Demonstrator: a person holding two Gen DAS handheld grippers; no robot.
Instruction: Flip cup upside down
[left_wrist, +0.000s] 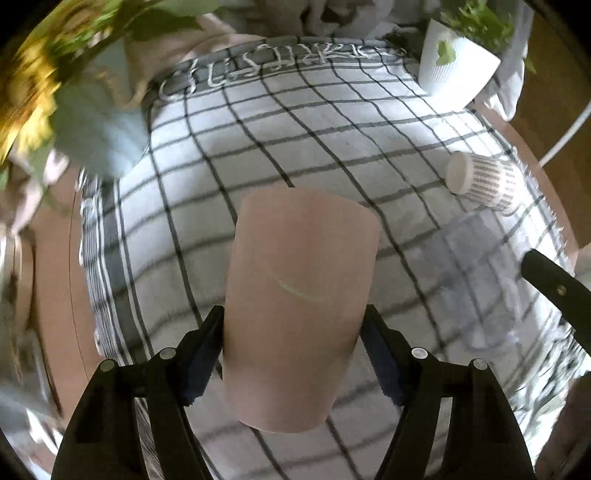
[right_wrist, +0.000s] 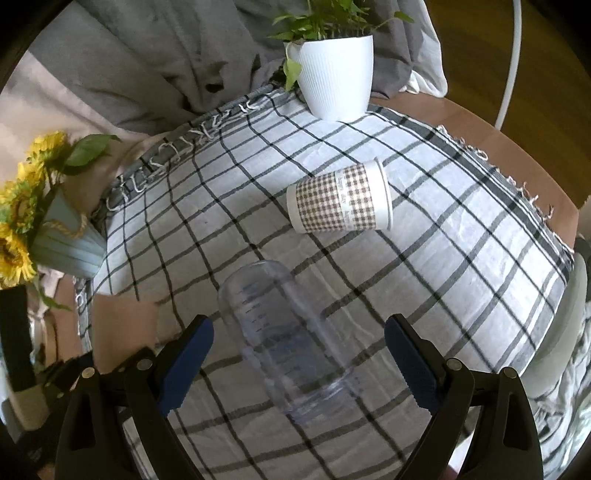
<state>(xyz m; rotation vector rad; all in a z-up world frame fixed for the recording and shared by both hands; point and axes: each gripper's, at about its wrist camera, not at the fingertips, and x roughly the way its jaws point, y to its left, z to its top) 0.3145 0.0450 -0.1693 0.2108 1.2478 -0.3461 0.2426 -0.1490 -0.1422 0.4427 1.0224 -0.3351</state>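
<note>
My left gripper (left_wrist: 293, 354) is shut on a pink cup (left_wrist: 299, 295) and holds it above the checked cloth (left_wrist: 258, 140), its length pointing away from the camera. My right gripper (right_wrist: 299, 354) is open, its jaws on either side of a clear measuring cup (right_wrist: 280, 339) that lies on its side on the cloth (right_wrist: 461, 258), not touching it. A checked paper cup (right_wrist: 338, 199) lies on its side further back; it also shows in the left wrist view (left_wrist: 484, 181). The tip of the right gripper's finger (left_wrist: 554, 284) shows at the right of the left wrist view.
A white pot with a green plant (right_wrist: 336, 77) stands at the cloth's far edge, also in the left wrist view (left_wrist: 458, 66). A blue pot of sunflowers (right_wrist: 55, 236) stands at the left edge. Grey fabric (right_wrist: 166, 66) lies behind. A brown table edge (right_wrist: 517, 155) runs at the right.
</note>
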